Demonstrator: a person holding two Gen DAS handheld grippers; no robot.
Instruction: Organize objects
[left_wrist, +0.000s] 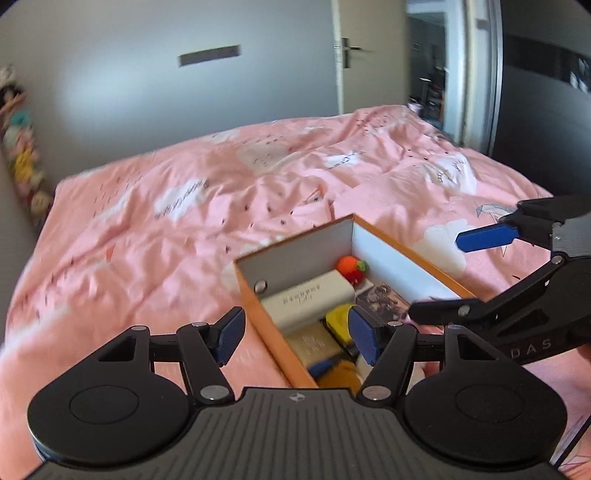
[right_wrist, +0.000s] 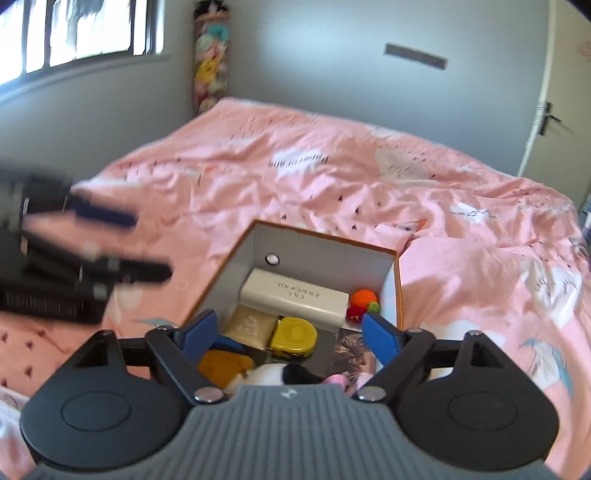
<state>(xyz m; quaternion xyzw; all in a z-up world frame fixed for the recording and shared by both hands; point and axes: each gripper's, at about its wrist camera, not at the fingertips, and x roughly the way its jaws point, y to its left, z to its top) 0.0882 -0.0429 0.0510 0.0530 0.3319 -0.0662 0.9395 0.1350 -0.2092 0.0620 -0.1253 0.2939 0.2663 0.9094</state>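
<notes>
Pink bedding (right_wrist: 295, 177) yielded under the cardboard box (right_wrist: 325, 240) (light, flimsy-walled); left gripper (left_wrist: 295, 332) and right gripper (right_wrist: 286, 332) gaped wide, empty; grip a rim.

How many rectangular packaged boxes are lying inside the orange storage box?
2: a long white box against the far wall and a smaller gold box in front of it, beside the yellow case. Others may be hidden underneath.

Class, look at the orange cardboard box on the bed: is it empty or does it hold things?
Holds things: the orange box contains a white carton, a yellow case and other items.
</notes>
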